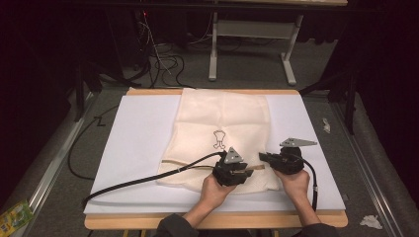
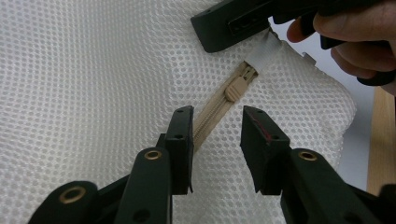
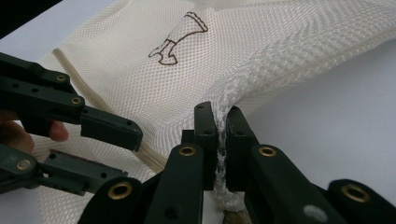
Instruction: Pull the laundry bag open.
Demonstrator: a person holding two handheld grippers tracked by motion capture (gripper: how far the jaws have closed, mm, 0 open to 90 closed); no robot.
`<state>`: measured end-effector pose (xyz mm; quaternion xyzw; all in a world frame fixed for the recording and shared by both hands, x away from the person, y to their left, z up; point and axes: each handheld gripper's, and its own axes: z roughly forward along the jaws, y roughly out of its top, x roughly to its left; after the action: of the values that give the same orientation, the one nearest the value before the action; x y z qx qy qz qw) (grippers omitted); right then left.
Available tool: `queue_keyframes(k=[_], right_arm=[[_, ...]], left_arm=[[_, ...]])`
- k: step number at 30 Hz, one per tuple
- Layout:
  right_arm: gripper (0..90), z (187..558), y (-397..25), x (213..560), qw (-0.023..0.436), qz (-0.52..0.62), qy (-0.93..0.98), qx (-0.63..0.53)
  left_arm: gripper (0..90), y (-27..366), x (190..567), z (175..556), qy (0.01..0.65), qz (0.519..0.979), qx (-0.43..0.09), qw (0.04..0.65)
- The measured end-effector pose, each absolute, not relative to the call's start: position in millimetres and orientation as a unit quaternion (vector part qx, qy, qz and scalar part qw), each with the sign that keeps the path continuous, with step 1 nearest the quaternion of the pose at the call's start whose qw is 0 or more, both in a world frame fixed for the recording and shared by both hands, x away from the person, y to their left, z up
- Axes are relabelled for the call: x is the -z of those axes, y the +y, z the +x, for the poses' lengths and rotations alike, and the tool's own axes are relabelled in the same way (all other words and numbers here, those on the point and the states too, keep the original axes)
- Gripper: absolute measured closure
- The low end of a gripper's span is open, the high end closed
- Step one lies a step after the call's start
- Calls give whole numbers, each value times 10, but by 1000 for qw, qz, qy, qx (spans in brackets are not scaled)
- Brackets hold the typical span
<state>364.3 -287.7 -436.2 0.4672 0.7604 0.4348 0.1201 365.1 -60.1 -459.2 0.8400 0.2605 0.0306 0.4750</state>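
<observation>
In the high view the left gripper (image 1: 245, 171) hides the zip pull, and the drawing (image 1: 218, 139) on the bag (image 1: 222, 118) is too small to tell.

I read the mesh bag (image 1: 222, 133) as cream-white with a fine, regular honeycomb hole pattern. A dark brown outline drawing (image 1: 218, 139) is printed on its face. The zipper (image 2: 215, 114) and its pull (image 2: 236, 87) are beige-tan. A plain white fabric tab (image 2: 264, 52) sits at the zipper end. I see both the left gripper (image 2: 215, 130) and right gripper (image 3: 220, 123) as black with brass-coloured rivets; one left jaw carries a thin red line. The table sheet (image 1: 133, 138) is plain white, edged by light wood.
</observation>
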Motion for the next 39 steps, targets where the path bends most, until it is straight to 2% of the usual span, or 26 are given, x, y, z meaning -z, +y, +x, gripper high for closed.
queue_keyframes(k=[8,28,39], right_arm=[[876,3652,-2804,4368,115,460,765,-436],[876,3651,-2722,4369,112,453,767,-440],[876,3654,-2681,4375,111,449,770,-440]], left_arm=[[675,-613,4583,3654,259,837,-23,481],[677,-640,4626,3707,265,835,-5,482],[754,-627,4594,3685,249,830,6,499]])
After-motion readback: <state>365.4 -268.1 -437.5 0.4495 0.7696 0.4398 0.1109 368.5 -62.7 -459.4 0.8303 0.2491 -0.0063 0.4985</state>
